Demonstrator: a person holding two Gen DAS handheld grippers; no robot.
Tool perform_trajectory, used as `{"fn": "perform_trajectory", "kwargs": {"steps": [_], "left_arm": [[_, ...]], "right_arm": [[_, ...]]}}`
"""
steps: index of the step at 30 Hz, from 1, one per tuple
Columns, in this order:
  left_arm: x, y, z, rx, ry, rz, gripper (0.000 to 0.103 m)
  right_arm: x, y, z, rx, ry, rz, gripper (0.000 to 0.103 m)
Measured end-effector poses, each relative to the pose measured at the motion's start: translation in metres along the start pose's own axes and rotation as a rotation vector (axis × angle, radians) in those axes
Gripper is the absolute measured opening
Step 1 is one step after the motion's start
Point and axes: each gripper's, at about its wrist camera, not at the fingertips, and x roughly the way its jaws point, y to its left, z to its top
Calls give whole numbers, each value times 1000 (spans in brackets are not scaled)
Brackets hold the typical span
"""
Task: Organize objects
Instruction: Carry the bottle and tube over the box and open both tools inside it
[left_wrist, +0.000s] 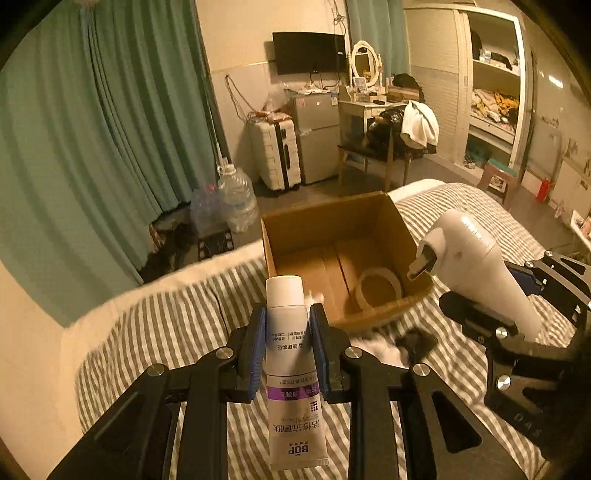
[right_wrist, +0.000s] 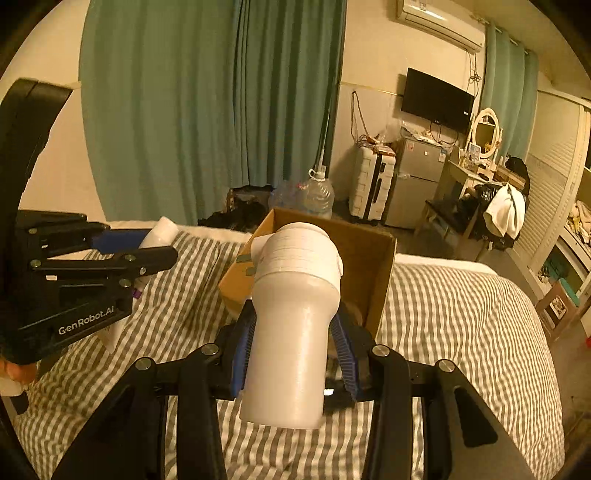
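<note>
The cardboard box (left_wrist: 332, 236) sat open on the striped bed (left_wrist: 155, 332), centre of the left wrist frame, a tape roll (left_wrist: 378, 288) lying on its floor. The left tool (left_wrist: 287, 350) was clenched on a white tube (left_wrist: 291, 369), cap toward the box. At right, the right tool (right_wrist: 293, 354) gripped a white hair dryer (right_wrist: 295, 314) by its handle, nozzle toward the box. Both seemed held clear of the bed, probably for dropping in.
</note>
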Motion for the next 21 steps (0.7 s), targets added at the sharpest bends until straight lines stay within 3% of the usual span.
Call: {"fn": "perform_trajectory", "kwargs": {"steps": [12,21], "left_arm": [[107,-4,61,1,-2,-3,24],[186,-8,52,11,1,-12,24]], "right_arm": [[89,-68,46,120,16,10,40],[174,-97,36,185,102,-5,40]]}}
